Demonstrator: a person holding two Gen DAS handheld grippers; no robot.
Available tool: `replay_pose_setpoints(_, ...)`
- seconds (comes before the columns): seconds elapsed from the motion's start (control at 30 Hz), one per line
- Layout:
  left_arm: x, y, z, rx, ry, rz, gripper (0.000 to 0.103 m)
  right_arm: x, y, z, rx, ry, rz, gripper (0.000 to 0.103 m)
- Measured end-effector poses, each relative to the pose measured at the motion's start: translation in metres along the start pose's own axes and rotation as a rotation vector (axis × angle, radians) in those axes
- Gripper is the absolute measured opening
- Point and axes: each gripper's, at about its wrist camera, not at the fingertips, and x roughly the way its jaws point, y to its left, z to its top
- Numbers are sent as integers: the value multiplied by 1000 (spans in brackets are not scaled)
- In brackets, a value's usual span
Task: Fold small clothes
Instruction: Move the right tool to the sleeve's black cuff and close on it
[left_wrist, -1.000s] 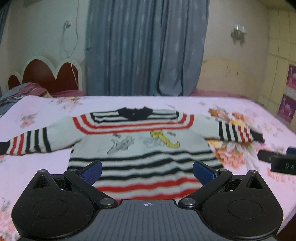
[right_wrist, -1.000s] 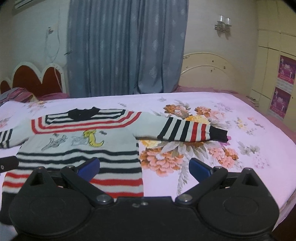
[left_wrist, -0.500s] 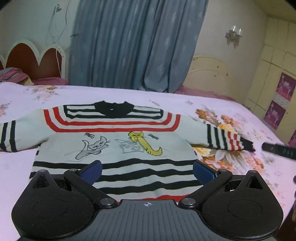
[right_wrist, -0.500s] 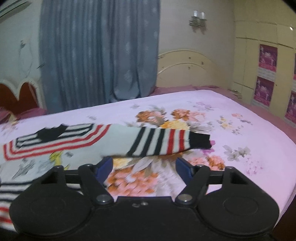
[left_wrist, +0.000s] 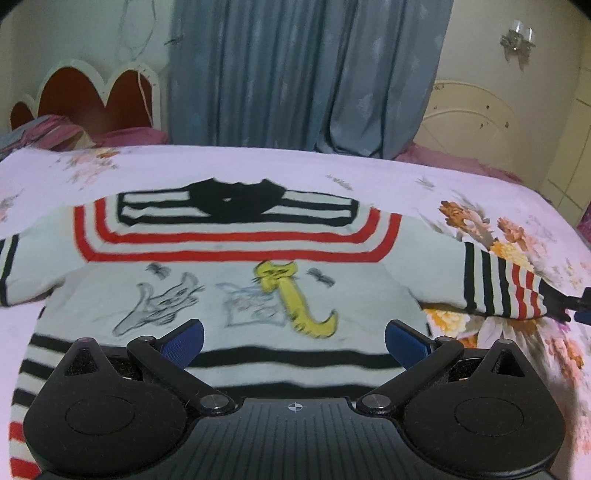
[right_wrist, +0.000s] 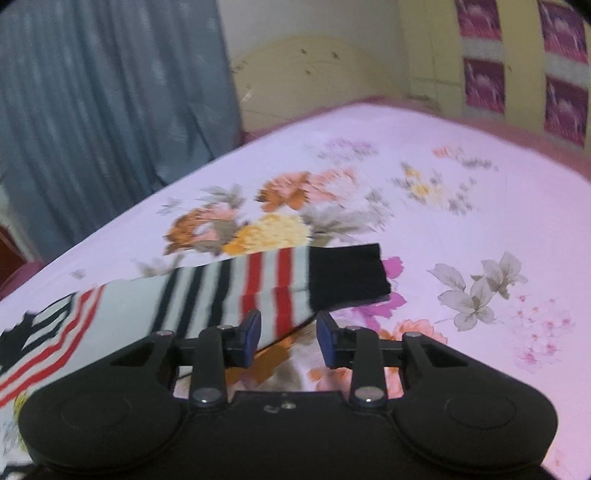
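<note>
Sweater (left_wrist: 236, 295) lies flat, front up, on bed (right_wrist: 461, 177); right tool (right_wrist: 288, 334), jaws just narrowing yet unclamped, lines up on right sleeve (right_wrist: 258, 284) cuff for folding; left tool (left_wrist: 293, 334) hovers wide open over hem.

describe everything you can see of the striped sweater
The sweater is a small knitted pullover, whitish with black and red stripes, a black neckline and two cartoon cats on the chest, one grey, one yellow. It lies flat, front up, on the flowered bedsheet, sleeves spread. The black cuff of one sleeve lies just ahead of the right gripper, whose jaws have been closing, not yet pinching it.
</note>
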Motion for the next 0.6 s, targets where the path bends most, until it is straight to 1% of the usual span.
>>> replay_pose_setpoints(0.1, 10, -19, 3, 20, 20, 13, 103, 30, -13, 5, 51, 30, -2, 26)
replay_pose_setpoints(0.3, 32, -37, 3, 50, 90, 42, 103, 72, -35, 3, 179, 76, 27, 26)
replay_pose_setpoints(0.43, 41, -48, 6, 68, 102, 50, 103, 85, -49, 0, 268, 89, 66, 26)
replay_pose_setpoints(0.53, 46, -56, 9, 80, 102, 45, 103, 88, -56, -1, 338, 77, 98, 27)
replay_pose_setpoints(0.6, 48, -62, 10, 82, 104, 42, 103, 91, -58, 0, 363, 70, 112, 27)
